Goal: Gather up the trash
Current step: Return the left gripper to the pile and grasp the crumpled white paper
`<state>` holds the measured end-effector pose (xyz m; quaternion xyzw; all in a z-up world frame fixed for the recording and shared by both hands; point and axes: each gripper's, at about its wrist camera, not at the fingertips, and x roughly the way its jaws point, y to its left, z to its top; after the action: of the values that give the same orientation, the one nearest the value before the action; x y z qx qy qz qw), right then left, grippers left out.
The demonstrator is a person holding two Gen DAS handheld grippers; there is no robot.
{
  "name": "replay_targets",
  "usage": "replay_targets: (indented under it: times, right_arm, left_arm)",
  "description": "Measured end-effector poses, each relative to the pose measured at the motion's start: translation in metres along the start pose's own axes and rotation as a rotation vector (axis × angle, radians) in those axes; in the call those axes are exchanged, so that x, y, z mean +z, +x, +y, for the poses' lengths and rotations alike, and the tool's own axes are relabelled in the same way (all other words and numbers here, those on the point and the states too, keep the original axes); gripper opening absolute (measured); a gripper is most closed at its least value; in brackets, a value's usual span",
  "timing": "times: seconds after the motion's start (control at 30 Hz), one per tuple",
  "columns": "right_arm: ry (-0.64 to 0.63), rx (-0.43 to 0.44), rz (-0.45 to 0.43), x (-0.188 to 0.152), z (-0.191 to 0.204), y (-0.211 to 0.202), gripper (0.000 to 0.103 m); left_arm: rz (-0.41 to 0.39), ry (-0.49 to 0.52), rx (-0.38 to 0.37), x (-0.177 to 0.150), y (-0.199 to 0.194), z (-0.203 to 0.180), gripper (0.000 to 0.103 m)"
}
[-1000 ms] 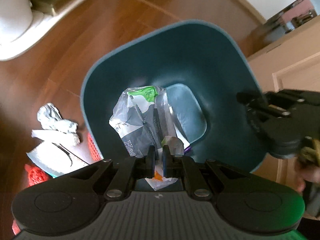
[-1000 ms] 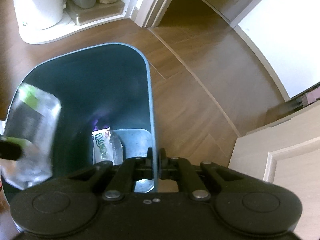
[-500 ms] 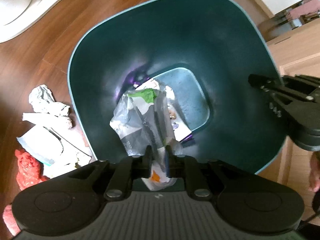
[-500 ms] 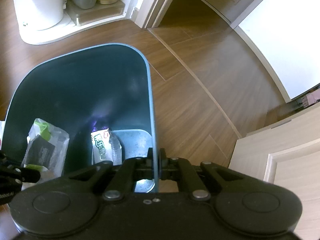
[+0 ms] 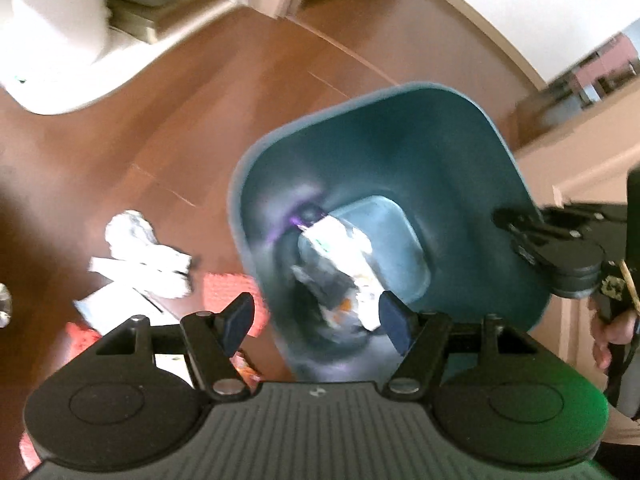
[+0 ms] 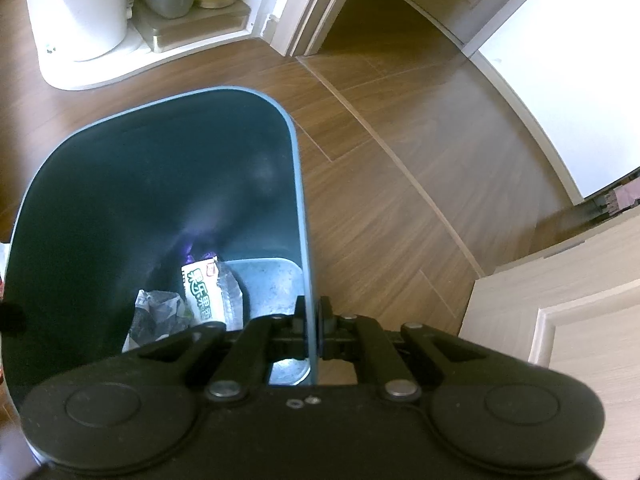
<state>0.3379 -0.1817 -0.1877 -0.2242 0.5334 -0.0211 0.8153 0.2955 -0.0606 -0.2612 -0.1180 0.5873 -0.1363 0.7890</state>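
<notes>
Dropped from the left gripper [image 5: 316, 322], whose jaws are opening with nothing between them, the clear wrapper [image 6: 154, 312] now lies in the bin [image 6: 298, 184]. Right gripper [image 6: 314, 322] stays clamped on the rim; hold it steady while fetching the floor litter [image 5: 136, 252].

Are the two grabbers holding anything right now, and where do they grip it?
The right gripper pinches the bin's thin rim. The left gripper holds nothing: its jaws are opening, and the wrapper lies inside the bin.

One bin [image 6: 298, 184], two grippers [image 5: 316, 318] [image 6: 314, 318].
</notes>
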Motion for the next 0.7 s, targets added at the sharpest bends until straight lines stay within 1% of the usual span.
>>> replay_targets:
  times: [0.1,0.3,0.37,0.4,0.47,0.6,0.7]
  right_arm:
    - [-0.032,0.004,-0.021,0.000,0.002,-0.001,0.003]
    - [-0.059,0.003,-0.029,0.005,0.002,0.000,0.004]
    - [-0.105,0.017,-0.047,0.004,0.004,-0.003,0.003]
    - [-0.153,0.016,-0.059,0.002,0.008,-0.004,0.003]
    - [-0.200,0.008,-0.062,-0.001,0.012,-0.005,0.003]
    - [-0.195,0.017,-0.052,0.002,0.006,-0.002,0.004]
    - [-0.164,0.027,-0.033,0.007,-0.001,0.002,0.004]
  left_arm:
    - [-0.018,-0.013,0.061,0.001,-0.002,0.024,0.068]
    - [0.007,-0.105,0.194,-0.001,0.019,0.092,0.068]
    - [0.024,-0.130,0.224,-0.004,0.031,0.113,0.068]
    - [0.036,-0.150,0.228,-0.005,0.037,0.123,0.068]
    - [0.068,-0.198,0.217,-0.007,0.052,0.143,0.068]
    - [0.119,-0.286,0.198,-0.006,0.085,0.170,0.068]
    - [0.120,-0.365,0.186,0.005,0.103,0.184,0.068]
